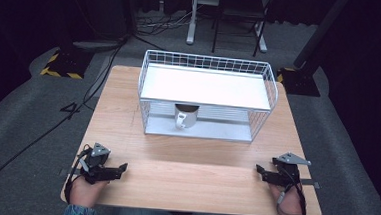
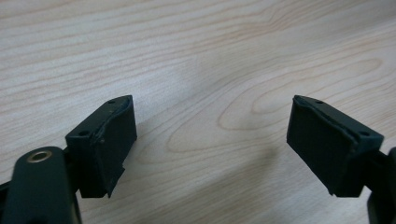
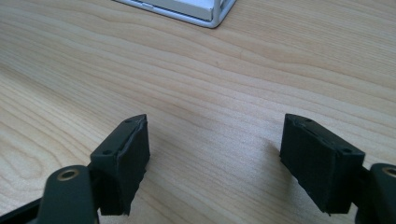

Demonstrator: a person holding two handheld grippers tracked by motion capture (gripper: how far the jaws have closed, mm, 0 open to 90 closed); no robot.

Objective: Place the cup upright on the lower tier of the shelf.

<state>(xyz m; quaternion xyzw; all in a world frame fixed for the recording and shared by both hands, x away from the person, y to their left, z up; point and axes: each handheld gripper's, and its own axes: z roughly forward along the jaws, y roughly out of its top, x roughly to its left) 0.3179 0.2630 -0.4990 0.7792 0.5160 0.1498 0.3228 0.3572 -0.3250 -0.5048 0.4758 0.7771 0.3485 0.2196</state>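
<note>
Both grippers rest on the table [image 1: 127,133] near its front edge – the left gripper [image 1: 120,169] and the right gripper [image 1: 259,171], each with jaws wide apart and nothing between. A mug [image 1: 185,117] stands on the lower shelf of the white wire rack [image 1: 206,96], well apart from both.

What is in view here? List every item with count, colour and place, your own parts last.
light wooden table: one, pale wood, centre of the high view.
white wire two-tier rack: one, white, far half of the table.
grey metal mug with white handle: one, grey, lower shelf of the rack, upright.
grey carpet floor: one, grey, around the table.
black cables: several, black, floor at left.
left hand-held gripper: one, black, near left table edge, open.
right hand-held gripper: one, black, near right table edge, open.
</note>
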